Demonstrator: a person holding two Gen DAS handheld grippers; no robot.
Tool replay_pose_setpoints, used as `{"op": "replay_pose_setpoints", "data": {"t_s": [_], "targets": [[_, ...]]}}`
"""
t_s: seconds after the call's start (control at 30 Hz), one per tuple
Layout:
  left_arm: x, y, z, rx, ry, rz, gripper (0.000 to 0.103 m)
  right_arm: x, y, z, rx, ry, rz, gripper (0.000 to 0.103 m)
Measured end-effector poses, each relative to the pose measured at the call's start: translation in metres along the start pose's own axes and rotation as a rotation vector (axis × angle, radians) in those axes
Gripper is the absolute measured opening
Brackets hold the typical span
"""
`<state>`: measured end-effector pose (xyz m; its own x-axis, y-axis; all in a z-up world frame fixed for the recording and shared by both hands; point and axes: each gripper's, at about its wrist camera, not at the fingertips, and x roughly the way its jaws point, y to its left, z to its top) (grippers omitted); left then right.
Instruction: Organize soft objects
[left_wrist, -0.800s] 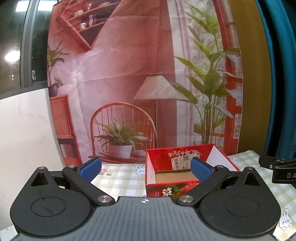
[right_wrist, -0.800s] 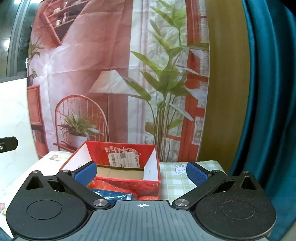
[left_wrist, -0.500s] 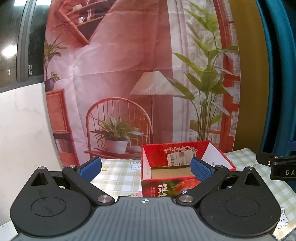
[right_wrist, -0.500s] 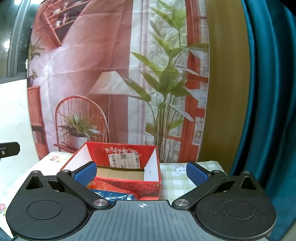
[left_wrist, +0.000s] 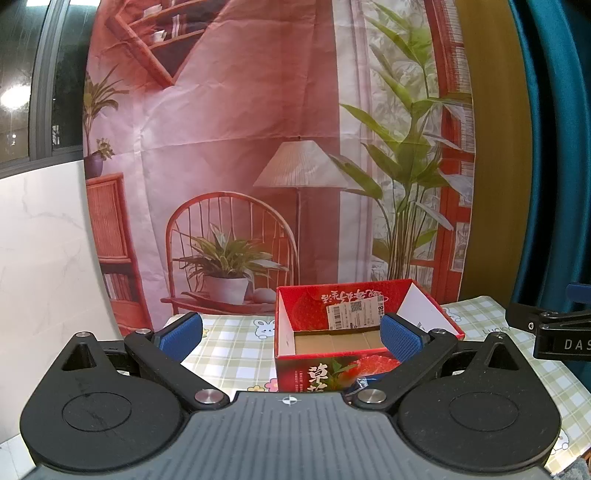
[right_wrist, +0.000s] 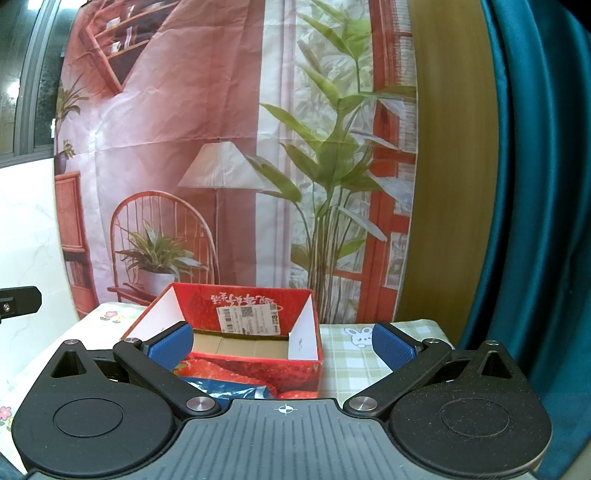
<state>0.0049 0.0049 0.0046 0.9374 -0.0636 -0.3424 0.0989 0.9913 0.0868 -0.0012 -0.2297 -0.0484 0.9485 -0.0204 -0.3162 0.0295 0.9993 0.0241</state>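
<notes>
Barely visible: a blue soft item (right_wrist: 225, 387) at lower centre of the right wrist view, crumpled against the near wall of the red box (right_wrist: 236, 365), mostly hidden behind the tool body. Same blue scrap (left_wrist: 360, 384) peeks out low and centre-right in the left view. Box (left_wrist: 332, 373) open-topped, seemingly empty, brown floor bare, label on its far wall. Stands on the checked surface (left_wrist: 229, 350) before a printed backdrop (left_wrist: 229, 129).

Left tool (left_wrist: 291, 334) spread wide, holding nothing. Right tool (right_wrist: 282, 345) likewise wide apart and empty, left pad over the box's near corner.

Step, by judgement: approach, no pickup yet. Next move likely calls for dipping one tool down to the blue item, closing gently on a fold, then lifting over the wall and into the box.
</notes>
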Motion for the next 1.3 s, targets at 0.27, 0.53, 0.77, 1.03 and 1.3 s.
{"op": "replay_pose_setpoints", "data": {"t_s": [0.27, 0.53, 0.77, 1.03, 1.3], "targets": [[0.0012, -0.0009, -0.0005, -0.004, 0.004, -0.002, 0.103, -0.0006, 0.0037, 0.0042, 0.005, 0.002, -0.001, 0.103], [0.0017, -0.0011, -0.0027, -0.008, 0.004, -0.002, 0.103, -0.0004, 0.003, 0.0057, 0.008, 0.002, 0.0, 0.103], [0.0026, -0.0027, -0.0035, -0.011, 0.004, -0.003, 0.103, -0.0002, 0.0033, 0.0068, 0.01, 0.002, 0.001, 0.103], [0.0024, -0.0031, -0.0046, -0.015, 0.006, -0.003, 0.103, 0.0005, 0.0028, 0.0069, 0.012, 0.002, 0.001, 0.103], [0.0025, -0.0024, -0.0052, -0.017, 0.006, -0.003, 0.103, 0.0012, 0.0028, 0.0075, 0.014, 0.002, 0.002, 0.103]]}}
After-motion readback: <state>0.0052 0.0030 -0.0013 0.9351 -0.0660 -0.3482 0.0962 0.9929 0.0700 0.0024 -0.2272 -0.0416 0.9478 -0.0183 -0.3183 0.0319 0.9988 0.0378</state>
